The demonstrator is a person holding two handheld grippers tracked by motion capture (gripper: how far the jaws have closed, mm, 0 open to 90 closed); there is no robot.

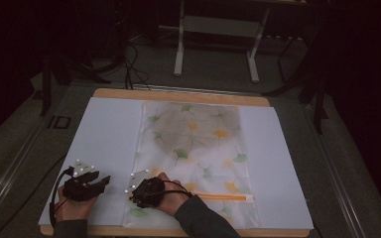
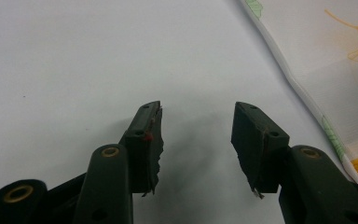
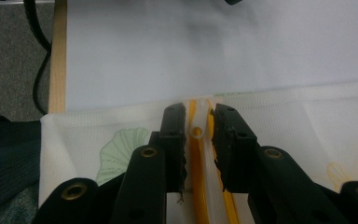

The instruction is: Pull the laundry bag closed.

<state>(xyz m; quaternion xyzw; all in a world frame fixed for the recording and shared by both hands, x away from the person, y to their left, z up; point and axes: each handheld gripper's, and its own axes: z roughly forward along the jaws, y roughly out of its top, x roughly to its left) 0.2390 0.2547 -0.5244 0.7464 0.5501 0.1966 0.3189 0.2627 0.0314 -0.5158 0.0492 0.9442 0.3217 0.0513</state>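
My right gripper [image 3: 199, 123] narrows on the orange zipper [image 3: 196, 154] of the leaf-print pouch [image 1: 198, 144] (white mesh, lying mid-table); pads not pressing. Left gripper [image 2: 196, 122] gapes empty.

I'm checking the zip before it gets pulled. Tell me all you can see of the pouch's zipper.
The zipper is an orange strip with a translucent whitish slider, running across the near end of the leaf-printed white pouch, which lies flat. The right gripper straddles the slider at the strip's left end, jaws narrowly apart; whether the pads press it is unclear.
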